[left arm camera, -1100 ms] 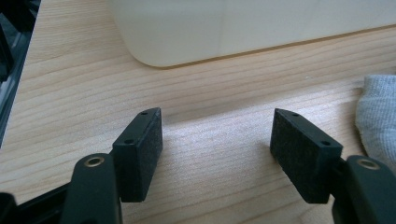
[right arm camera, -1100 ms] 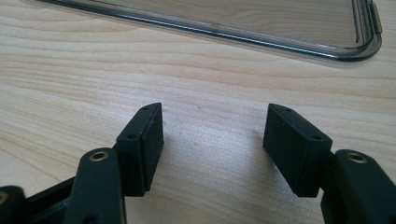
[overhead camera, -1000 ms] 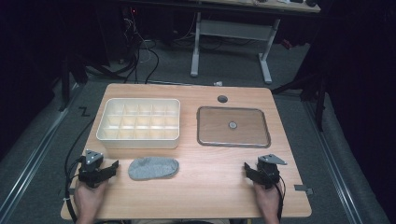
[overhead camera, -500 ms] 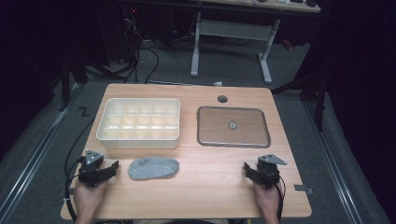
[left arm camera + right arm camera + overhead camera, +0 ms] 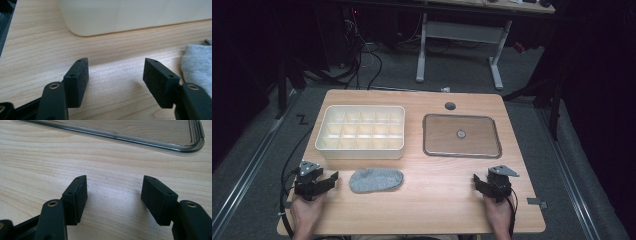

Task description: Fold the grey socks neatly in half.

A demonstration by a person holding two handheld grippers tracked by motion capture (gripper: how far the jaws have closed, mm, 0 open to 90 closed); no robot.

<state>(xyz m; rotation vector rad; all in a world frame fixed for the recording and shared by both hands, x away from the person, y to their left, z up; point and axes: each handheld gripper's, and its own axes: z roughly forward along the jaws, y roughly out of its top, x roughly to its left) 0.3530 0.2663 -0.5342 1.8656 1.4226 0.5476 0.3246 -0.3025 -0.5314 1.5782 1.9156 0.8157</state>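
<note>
Table point(image 5: 432, 210): light wood top, rectangular, on a grey floor. A small dark round port point(image 5: 450, 106) sits near the far edge, about mid-width.

Organiser point(image 5: 361, 131): cream plastic, divided into a grid of small compartments, lying on the left half of the table toward the far edge. All compartments visible from the high view appear empty. Its rounded near corner and side wall point(image 5: 130, 15) show in the left gripper view, resting flat on the wood.

Lid point(image 5: 461, 135): clear, rectangular, with a dark rim and a small round centre knob, lying flat on the right half toward the far edge, well apart from the organiser. Its rim and one rounded corner point(image 5: 190, 147) cross the top of the right gripper view.

Sock point(image 5: 376, 180): grey, flattened, lying left of centre, near the front edge, just in front of the organiser and not touching it. Its edge point(image 5: 197, 65) shows at the right of the left gripper view.

Left gripper point(image 5: 330, 180): held in a hand at the front left corner, beside the sock; jaws spread, nothing between them point(image 5: 115, 72), bare wood beneath.

Right gripper point(image 5: 477, 181): held in a hand near the front right corner, in front of the lid; jaws spread, nothing between them point(image 5: 114, 190).
</note>
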